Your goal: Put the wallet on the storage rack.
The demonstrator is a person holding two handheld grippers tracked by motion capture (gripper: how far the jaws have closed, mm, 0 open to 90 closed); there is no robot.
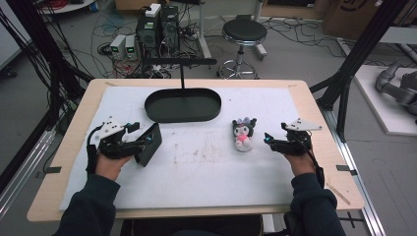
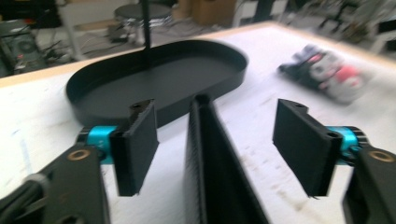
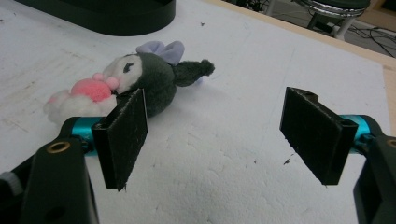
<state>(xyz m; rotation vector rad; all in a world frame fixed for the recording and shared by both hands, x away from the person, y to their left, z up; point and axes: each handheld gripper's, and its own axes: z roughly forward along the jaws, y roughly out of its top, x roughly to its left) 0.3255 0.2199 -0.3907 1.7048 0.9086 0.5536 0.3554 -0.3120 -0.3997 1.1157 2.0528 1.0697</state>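
A black flat box (image 1: 150, 143) stands on edge at the left of the white mat. My left gripper (image 1: 139, 138) is open around its near end. In the left gripper view the box (image 2: 210, 177) rises between the two jaws of the left gripper (image 2: 217, 140), with a gap on each side. A small plush toy (image 1: 243, 133), dark grey with a pink front and a lilac bow, lies right of centre. My right gripper (image 1: 268, 139) is open just right of it and holds nothing. In the right gripper view the plush (image 3: 140, 77) lies beyond the left jaw of the right gripper (image 3: 219, 135).
A black oval tray (image 1: 158, 114) sits at the back centre of the mat, with a thin black pole (image 1: 182, 76) rising behind it. The white mat (image 1: 206, 172) covers most of the wooden table. A stool (image 1: 244, 33), computer boxes and cables stand on the floor beyond.
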